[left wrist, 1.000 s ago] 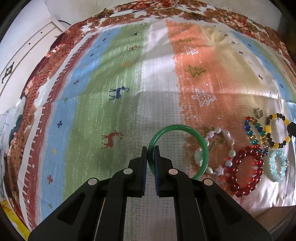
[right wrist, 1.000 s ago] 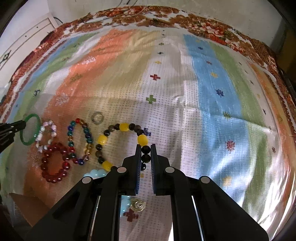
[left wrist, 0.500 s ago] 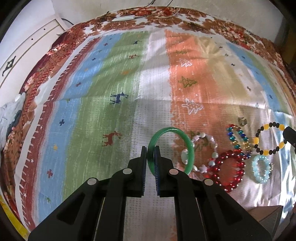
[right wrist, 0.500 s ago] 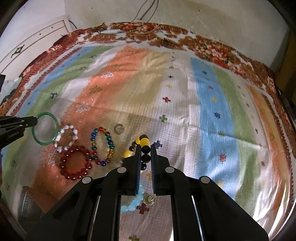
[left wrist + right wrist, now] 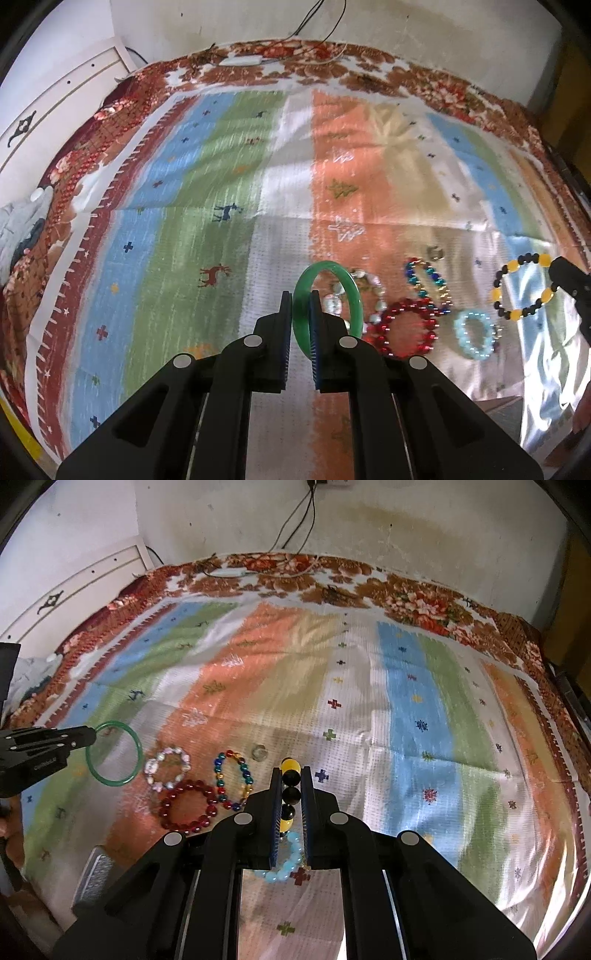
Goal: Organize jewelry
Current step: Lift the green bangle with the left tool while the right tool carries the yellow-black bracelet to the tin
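My left gripper (image 5: 299, 295) is shut on a green bangle (image 5: 352, 295) and holds it upright above the striped cloth; the bangle also shows in the right wrist view (image 5: 138, 747). My right gripper (image 5: 290, 771) is shut on a black-and-yellow bead bracelet (image 5: 289, 794), seen hanging in the air in the left wrist view (image 5: 517, 314). On the cloth lie a white pearl bracelet (image 5: 168, 764), a red bead bracelet (image 5: 188, 810), a multicolour bead bracelet (image 5: 232, 779), a pale blue bead bracelet (image 5: 286, 864) and a small silver ring (image 5: 259, 752).
The striped cloth (image 5: 417, 709) covers a bed with a floral border against a white wall (image 5: 369, 524). A white headboard (image 5: 74, 579) stands at the left. A grey object (image 5: 94, 878) lies at the cloth's near left edge.
Both grippers have risen from the cloth with their bracelets. The black-and-yellow bracelet has gone from lying flat to hanging; the bangle is lifted clear of the pearl bracelet.
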`<state>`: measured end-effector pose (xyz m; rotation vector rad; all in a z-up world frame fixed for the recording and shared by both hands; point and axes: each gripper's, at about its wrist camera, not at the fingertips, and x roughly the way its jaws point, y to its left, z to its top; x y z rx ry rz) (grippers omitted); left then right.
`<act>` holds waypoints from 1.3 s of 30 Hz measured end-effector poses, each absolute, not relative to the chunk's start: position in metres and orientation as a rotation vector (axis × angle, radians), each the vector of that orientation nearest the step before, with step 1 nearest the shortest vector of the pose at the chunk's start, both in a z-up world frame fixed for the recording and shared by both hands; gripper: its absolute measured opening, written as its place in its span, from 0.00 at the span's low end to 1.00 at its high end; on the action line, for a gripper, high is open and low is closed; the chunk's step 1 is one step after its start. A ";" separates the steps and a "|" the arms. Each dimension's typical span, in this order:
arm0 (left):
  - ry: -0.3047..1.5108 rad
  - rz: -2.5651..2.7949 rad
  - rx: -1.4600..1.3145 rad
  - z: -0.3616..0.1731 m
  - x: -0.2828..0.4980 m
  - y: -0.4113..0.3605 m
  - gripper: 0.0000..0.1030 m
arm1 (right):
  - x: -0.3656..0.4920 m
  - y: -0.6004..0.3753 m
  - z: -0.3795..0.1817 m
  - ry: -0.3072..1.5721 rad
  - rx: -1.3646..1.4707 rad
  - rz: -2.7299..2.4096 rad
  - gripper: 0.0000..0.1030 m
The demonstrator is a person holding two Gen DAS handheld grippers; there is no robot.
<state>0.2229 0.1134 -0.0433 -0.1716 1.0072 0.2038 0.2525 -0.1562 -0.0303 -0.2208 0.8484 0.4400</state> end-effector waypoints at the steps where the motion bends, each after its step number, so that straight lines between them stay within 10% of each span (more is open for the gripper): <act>1: 0.997 0.197 -0.176 -0.039 0.220 0.111 0.08 | 0.249 -0.156 -0.028 0.843 -0.221 0.442 0.10; 39: 0.873 0.016 -0.071 -0.002 0.109 0.022 0.08 | 0.133 -0.172 0.001 0.798 -0.184 0.591 0.10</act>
